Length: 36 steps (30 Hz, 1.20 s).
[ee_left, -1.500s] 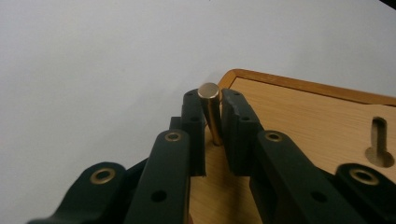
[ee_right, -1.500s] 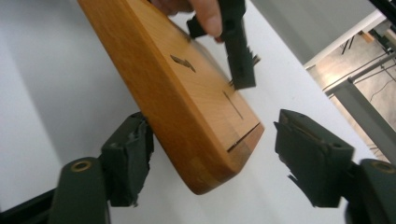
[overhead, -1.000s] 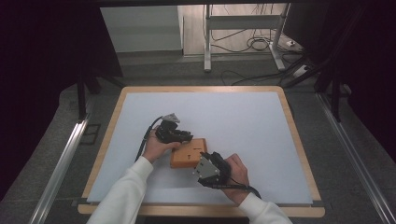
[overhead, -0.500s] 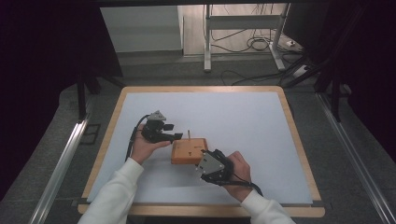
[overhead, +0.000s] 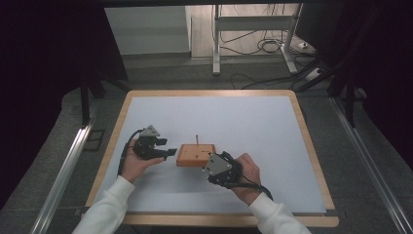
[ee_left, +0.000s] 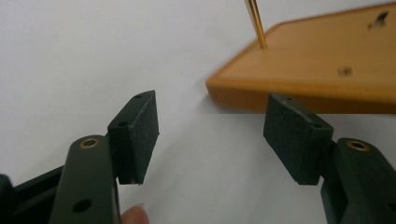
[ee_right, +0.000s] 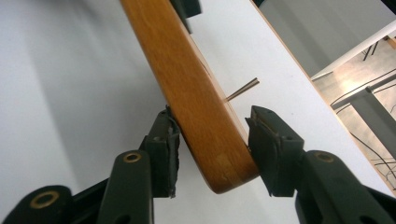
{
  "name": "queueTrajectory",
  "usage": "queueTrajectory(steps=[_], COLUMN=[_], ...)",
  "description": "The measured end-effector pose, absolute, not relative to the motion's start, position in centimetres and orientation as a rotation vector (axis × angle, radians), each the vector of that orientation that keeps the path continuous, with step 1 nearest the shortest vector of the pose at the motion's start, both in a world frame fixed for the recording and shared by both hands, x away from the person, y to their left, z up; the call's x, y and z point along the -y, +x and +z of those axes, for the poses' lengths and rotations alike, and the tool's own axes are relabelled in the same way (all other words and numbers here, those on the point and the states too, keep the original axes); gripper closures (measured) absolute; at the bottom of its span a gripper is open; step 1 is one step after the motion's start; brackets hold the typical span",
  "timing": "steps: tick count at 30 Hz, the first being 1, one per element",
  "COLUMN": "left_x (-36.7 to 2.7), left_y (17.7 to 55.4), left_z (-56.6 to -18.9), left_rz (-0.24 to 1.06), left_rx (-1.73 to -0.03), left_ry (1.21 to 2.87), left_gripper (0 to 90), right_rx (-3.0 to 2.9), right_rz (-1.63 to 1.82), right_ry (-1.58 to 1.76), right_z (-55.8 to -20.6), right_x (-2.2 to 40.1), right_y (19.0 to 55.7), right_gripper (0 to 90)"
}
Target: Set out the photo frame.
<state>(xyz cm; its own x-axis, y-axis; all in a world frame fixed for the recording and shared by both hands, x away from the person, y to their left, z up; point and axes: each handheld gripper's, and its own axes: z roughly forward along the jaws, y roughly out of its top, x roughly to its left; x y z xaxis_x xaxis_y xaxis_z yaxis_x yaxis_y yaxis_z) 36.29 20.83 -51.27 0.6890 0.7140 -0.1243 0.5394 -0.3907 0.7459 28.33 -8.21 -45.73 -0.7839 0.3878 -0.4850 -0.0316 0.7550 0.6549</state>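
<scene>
Wooden block with a thin upright peg lies flat on the white mat of the wood-rimmed table, near the front edge and slightly left of centre; its long axis runs left to right across the high view, and the peg rises from its far edge. Broad bare mat lies beyond the block and to its right, with a narrower strip at the left toward the table's rim.

Left gripper, held in the left hand with the forearm in a white sleeve entering from the bottom edge, points level toward the block's left end and stands just clear of it. In the left gripper view its jaws stand wide apart with bare mat between the pads; the jaws have just been opening, and the block's edge lies ahead, untouched.

Right gripper, carried by the right hand, angles in from the lower right to the block's near right corner. In the right gripper view the block passes edge-on between the jaws; both pads lie against its faces, the jaws having just been closing, so the corner is clamped.
</scene>
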Motion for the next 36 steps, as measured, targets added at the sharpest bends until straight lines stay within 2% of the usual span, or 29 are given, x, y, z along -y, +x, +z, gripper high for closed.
queueTrajectory(steps=[17,36], left_x=[-22.5,-22.2], left_y=[33.9,34.0], left_z=[-52.3,-52.9], left_rz=[0.289,0.275], left_rx=[-0.971,-0.970], left_ry=[2.094,2.125], left_gripper=[35.0,34.5], right_rx=[-2.389,-2.422], right_rz=[0.852,0.854], right_ry=[0.284,0.227], right_z=[-43.4,-42.3], right_x=[7.4,6.2], right_y=[30.9,32.5], right_gripper=[60.5,67.5])
